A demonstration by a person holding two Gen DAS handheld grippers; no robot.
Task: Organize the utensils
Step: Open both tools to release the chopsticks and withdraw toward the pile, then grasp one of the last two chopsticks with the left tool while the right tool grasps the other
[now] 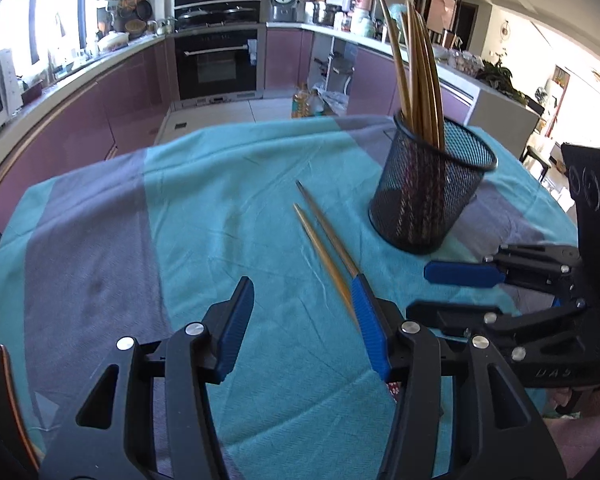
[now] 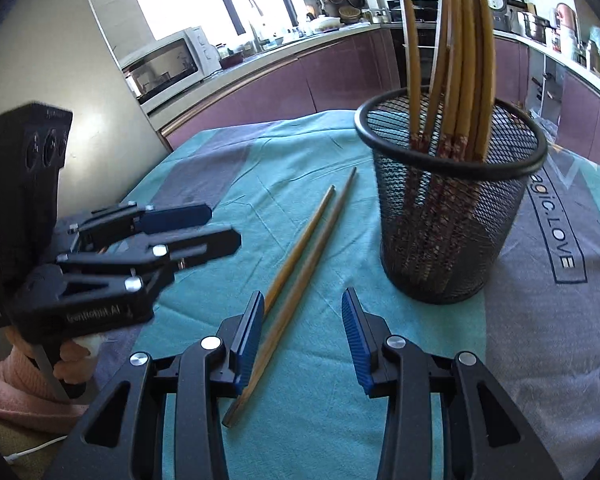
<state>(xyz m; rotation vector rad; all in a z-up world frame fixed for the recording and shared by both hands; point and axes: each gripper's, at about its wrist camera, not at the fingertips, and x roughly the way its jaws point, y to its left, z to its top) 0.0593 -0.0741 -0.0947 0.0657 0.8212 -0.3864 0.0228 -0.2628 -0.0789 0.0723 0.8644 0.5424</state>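
On the teal and grey cloth (image 2: 300,152) covering the table, a black mesh cup (image 2: 452,216) stands upright with a bundle of chopsticks (image 2: 464,60) in it, and just beside it two loose chopsticks (image 2: 300,268) lie flat, side by side, with nothing between them and either tool. Behind are purple kitchen cabinets (image 1: 80,120), an oven (image 1: 216,60) and a microwave (image 2: 168,64). Both tools angle down at the cloth: the left gripper (image 1: 300,320) has its jaws parted and empty, the loose pair running under its right finger, while the right gripper (image 2: 304,332) is likewise parted and empty, the pair passing beside its left finger.
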